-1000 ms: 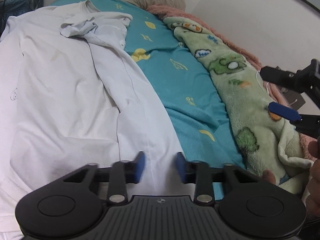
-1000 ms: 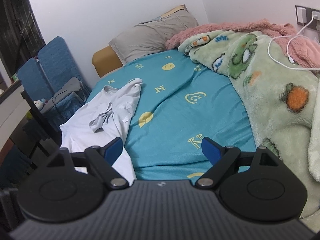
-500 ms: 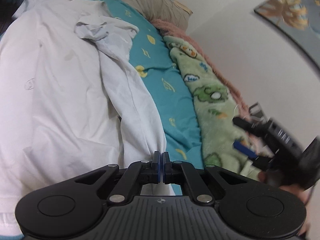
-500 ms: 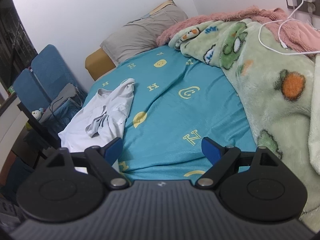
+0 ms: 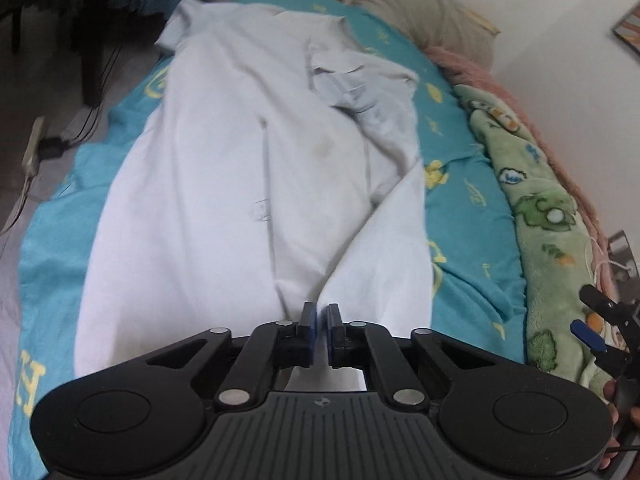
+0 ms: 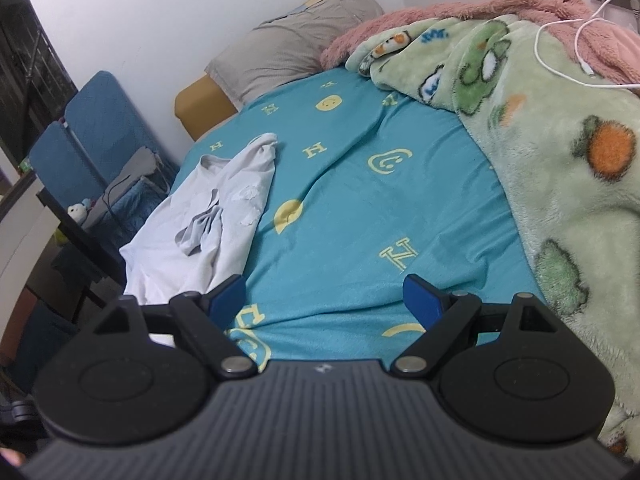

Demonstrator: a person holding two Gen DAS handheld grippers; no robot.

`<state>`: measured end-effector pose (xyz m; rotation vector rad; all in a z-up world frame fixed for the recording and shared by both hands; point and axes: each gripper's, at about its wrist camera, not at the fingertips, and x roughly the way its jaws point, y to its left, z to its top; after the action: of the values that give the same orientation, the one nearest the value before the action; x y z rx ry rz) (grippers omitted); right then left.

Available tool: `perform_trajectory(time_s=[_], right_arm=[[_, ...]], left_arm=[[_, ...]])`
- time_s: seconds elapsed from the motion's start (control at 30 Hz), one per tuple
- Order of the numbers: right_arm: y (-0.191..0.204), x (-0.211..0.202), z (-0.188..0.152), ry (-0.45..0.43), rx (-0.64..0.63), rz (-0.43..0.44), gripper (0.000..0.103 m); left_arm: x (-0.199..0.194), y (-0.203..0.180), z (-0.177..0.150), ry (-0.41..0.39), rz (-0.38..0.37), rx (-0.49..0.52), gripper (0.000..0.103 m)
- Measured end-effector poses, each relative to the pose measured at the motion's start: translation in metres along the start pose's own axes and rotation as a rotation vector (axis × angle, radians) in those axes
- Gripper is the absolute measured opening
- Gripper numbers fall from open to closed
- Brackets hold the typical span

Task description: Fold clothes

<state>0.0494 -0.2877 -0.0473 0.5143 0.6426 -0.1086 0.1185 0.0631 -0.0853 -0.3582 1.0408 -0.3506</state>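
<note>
Teal bed sheet (image 5: 464, 216) underneath. My left gripper (image 5: 319, 328) pinches white shirt (image 5: 224, 184) hem; right gripper (image 6: 325, 300) gapes empty. Fold starting; next, likely carry hem toward collar.

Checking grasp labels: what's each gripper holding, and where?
Left gripper: shut on the white shirt, at its near bottom edge. Right gripper: open, nothing held.

Teal bedsheet (image 6: 360, 216): open, bare stretch mid-bed, passable. White shirt (image 6: 208, 216) covers its left side; green fleece blanket (image 6: 560, 168) with trailing white cable (image 6: 560, 56) banks its right; grey pillow (image 6: 292, 44) bounds its head.
</note>
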Motion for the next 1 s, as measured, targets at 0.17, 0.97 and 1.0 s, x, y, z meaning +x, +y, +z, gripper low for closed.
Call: perform_trajectory(time_s=[0.17, 0.97, 1.0], right_arm=[[0.002, 0.000, -0.001, 0.005, 0.003, 0.011, 0.087], [-0.003, -0.002, 0.001, -0.005, 0.050, 0.022, 0.087], [-0.003, -0.002, 0.001, -0.004, 0.052, 0.023, 0.087]], left_arm=[[0.002, -0.014, -0.009, -0.035, 0.015, 0.074, 0.021], [0.021, -0.096, -0.067, 0.004, 0.152, 0.519, 0.040], [0.021, -0.092, -0.065, 0.018, 0.168, 0.512, 0.040]])
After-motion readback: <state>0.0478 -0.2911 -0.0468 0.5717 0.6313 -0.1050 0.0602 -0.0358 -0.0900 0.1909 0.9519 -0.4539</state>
